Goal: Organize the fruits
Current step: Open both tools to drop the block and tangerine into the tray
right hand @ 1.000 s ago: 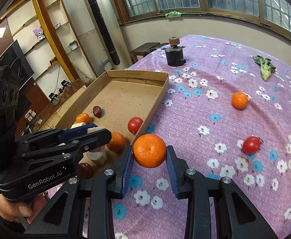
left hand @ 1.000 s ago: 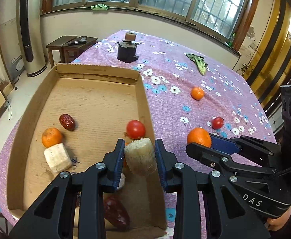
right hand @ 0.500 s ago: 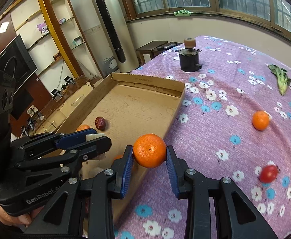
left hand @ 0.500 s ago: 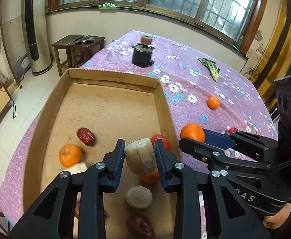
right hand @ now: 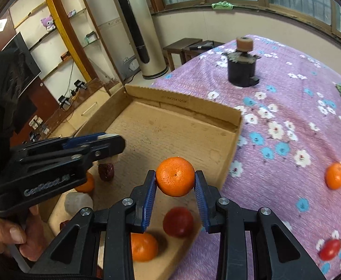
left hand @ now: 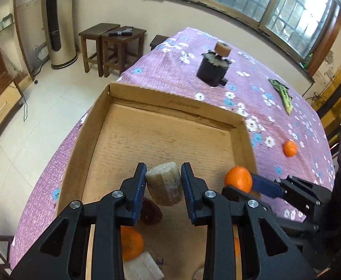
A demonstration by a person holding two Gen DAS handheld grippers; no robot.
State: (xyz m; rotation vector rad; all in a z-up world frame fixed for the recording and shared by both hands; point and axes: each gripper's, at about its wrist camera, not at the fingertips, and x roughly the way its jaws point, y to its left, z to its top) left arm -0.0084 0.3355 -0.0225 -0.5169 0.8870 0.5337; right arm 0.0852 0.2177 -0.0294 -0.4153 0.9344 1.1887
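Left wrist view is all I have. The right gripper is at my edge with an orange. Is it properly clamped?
Observer: Yes. In the right wrist view the right gripper has both pads on the orange, held above the cardboard box floor.
Operator: Anything under it?
Observer: A red tomato lies in the box just below it.
Operator: Any fruit outside besides the small orange?
Observer: A cherry tomato on the purple cloth.
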